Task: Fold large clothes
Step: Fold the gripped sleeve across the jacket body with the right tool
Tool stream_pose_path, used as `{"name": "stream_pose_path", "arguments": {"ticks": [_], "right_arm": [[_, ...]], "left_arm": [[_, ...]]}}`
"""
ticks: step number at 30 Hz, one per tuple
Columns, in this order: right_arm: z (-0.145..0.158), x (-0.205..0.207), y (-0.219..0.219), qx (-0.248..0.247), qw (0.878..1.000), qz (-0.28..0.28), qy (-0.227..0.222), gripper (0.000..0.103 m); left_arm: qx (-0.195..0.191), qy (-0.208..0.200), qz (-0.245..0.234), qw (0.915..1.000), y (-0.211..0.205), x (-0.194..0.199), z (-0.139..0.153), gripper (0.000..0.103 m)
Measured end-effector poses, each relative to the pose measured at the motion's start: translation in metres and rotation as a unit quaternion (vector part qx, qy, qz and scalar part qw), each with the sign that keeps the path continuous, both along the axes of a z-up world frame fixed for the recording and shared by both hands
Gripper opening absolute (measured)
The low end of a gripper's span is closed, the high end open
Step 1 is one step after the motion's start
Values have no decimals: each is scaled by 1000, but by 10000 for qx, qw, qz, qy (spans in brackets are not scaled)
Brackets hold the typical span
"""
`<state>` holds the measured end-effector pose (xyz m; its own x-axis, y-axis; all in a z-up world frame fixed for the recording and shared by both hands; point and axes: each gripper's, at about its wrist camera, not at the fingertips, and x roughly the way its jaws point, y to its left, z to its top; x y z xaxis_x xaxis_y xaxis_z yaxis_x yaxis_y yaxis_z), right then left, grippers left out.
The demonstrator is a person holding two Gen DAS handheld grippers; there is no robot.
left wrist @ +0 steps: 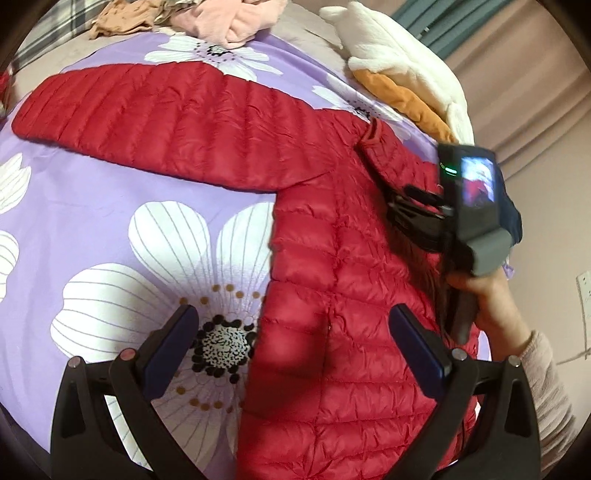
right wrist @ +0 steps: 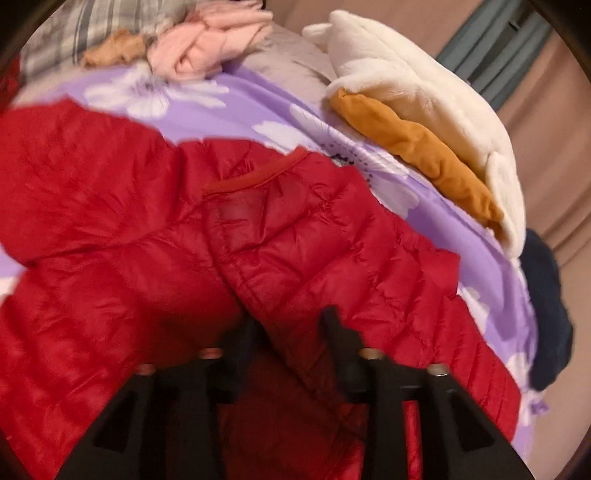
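A red quilted down jacket (left wrist: 343, 295) lies back up on a purple bedspread with white flowers (left wrist: 110, 206). One sleeve (left wrist: 147, 122) stretches out to the far left. My left gripper (left wrist: 291, 325) is open and empty, hovering above the jacket's left edge. My right gripper (left wrist: 410, 206) shows in the left wrist view at the jacket's right shoulder, held by a hand. In the right wrist view the jacket (right wrist: 147, 240) fills the frame, and my right gripper (right wrist: 288, 325) is shut on a fold of the right sleeve (right wrist: 332, 236), which lies across the body.
A folded cream fleece (left wrist: 399, 62) over an orange garment (left wrist: 402, 99) lies at the bed's far right edge. A pink garment (left wrist: 229, 22) and a tan one (left wrist: 122, 22) lie at the head of the bed. A dark blue garment (right wrist: 546, 306) hangs at the right edge.
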<state>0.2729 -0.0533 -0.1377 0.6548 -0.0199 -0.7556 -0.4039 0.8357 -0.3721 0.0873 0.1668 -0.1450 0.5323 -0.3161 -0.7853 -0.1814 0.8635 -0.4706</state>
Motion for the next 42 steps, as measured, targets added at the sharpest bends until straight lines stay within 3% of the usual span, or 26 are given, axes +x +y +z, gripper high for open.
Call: {"name": "stream_pose_path", "arguments": {"ticks": [2,8,10,12,14,16,18,20,22,25,31,35,42], "right_arm": [[22,-6,-19,650,9978,-2,82,68],[51,-2,-52,2239,9740,-269,237,68],[47,4,-50,2361,9703,-502,163,67],[42,16,-46,2532,9649,-689,128,56],[32,31,-42,2721,9573,-945,234,54],[15,45,-35,2743,9541,-1142,366,54],[-7,50,-28,2589,9552,-1209,767,54],[-19,45,-17,2209,9657,-1081,829,54],[-16,38,-8,1873,9760,-852,714,54],[-1,35,-4,1698,9800,-765,707,54],[52,-8,-12,2229,9744,-176,224,54],[64,-30,-18,2448,9695,46,144,54],[76,-54,-31,2918,9562,182,141,54]], "left_arm": [[-71,1,63,10000,6,0,-1,103],[-572,-90,417,9975,38,-1,-5,103],[-776,-104,662,9947,56,1,-6,103],[-870,-127,908,9920,75,1,-6,103],[-954,-205,1144,9886,95,0,-5,103],[-1050,-290,1342,9849,111,-3,-4,103],[-1178,-305,1468,9816,125,-8,-7,103],[-1306,-292,1566,9786,137,-11,-11,103],[-1378,-268,1658,9761,149,-10,-14,103],[-1608,-302,1804,9699,169,-7,-19,103],[-2052,-440,2329,9496,217,1,-30,103],[-2764,-766,2621,9214,244,4,-44,103],[-3037,-1053,3126,8938,267,19,-52,103]]}}
